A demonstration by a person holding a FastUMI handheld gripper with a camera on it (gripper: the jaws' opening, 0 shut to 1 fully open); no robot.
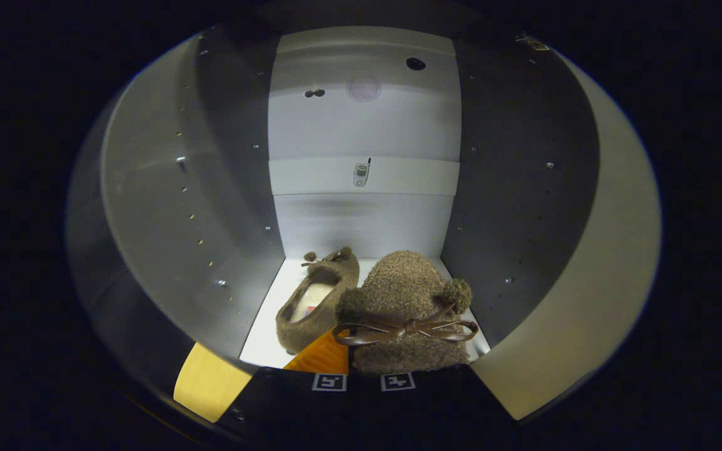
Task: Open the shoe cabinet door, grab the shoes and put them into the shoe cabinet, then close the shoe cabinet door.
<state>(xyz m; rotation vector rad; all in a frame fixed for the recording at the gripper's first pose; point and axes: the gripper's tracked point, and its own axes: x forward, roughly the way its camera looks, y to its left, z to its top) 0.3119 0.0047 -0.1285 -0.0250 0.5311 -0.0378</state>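
Gripper [364, 376] fingers appear pinched on the near fuzzy shoe [408, 313] we hold inside the cabinet [361, 125], its mate [314, 300] lying lengthwise just left, toe far.

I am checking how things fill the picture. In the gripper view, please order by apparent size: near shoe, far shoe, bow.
1. Near shoe, held in the tool, though nearness enlarges it
2. Far shoe on the cabinet floor
3. Bow
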